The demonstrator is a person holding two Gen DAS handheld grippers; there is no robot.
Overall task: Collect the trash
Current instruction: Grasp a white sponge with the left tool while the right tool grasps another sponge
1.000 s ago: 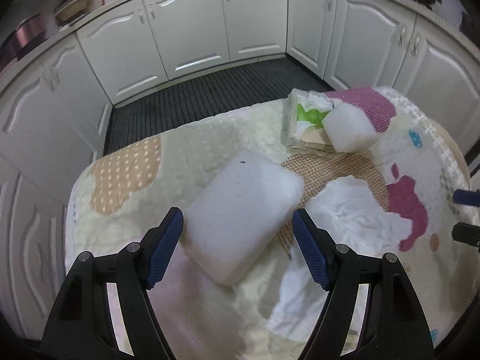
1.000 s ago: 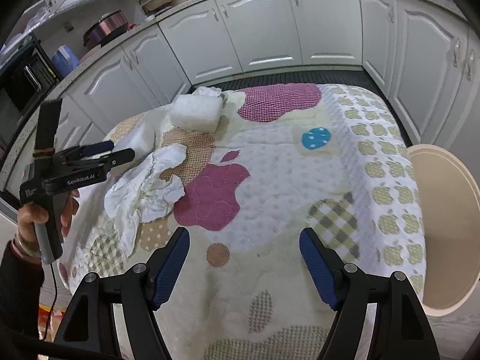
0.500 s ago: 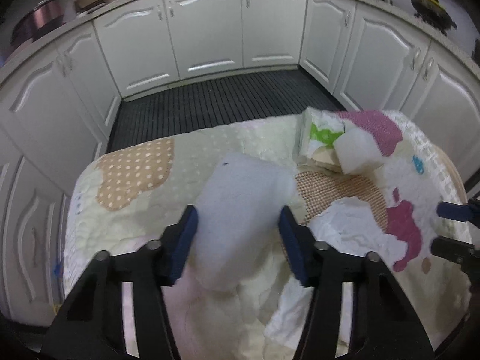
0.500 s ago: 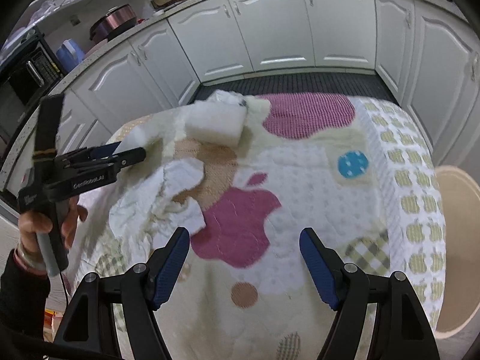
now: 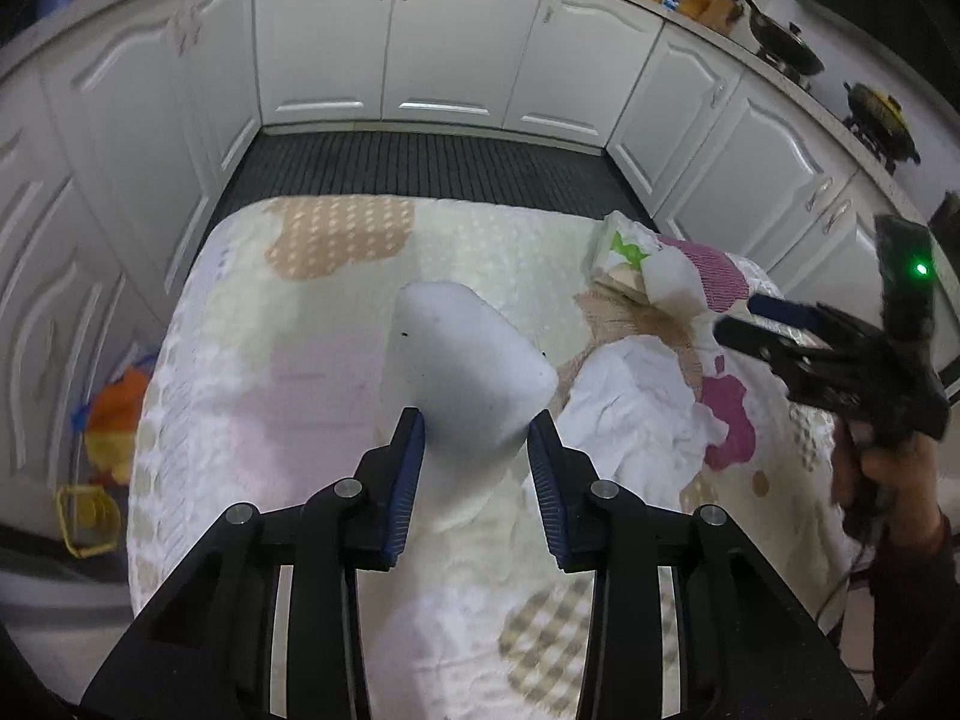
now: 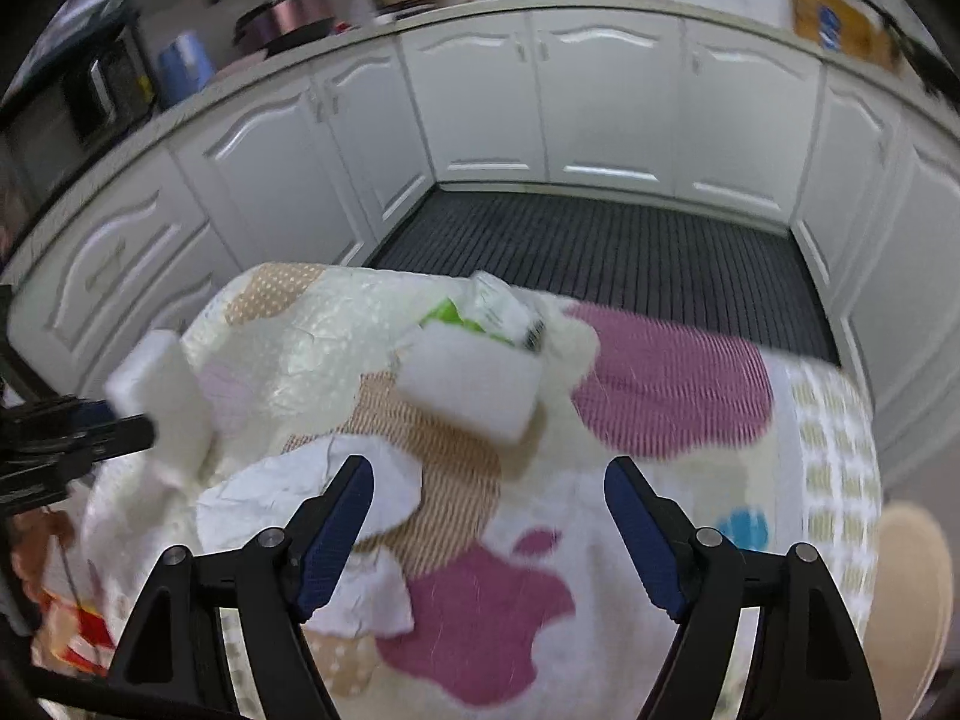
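My left gripper [image 5: 477, 450] is shut on a white foam block [image 5: 465, 360] and holds it lifted over the quilted table cover [image 5: 312, 360]. The same block shows at the left of the right wrist view [image 6: 159, 396]. My right gripper [image 6: 489, 516] is open and empty, above crumpled white paper [image 6: 312, 498] and just short of a second white foam block [image 6: 468, 384]. A green and white wrapper [image 6: 480, 309] lies behind that block. The right gripper also shows at the right of the left wrist view [image 5: 780, 330].
White kitchen cabinets [image 5: 396, 42] curve around a dark ribbed floor mat [image 6: 600, 240]. A beige round bin [image 6: 912, 600] stands by the table's right edge. A yellow basket and orange object [image 5: 102, 462] sit on the floor at left.
My left gripper closed on the foam block and lifted it. My right gripper moved forward and left over the table toward the second foam block, staying open.
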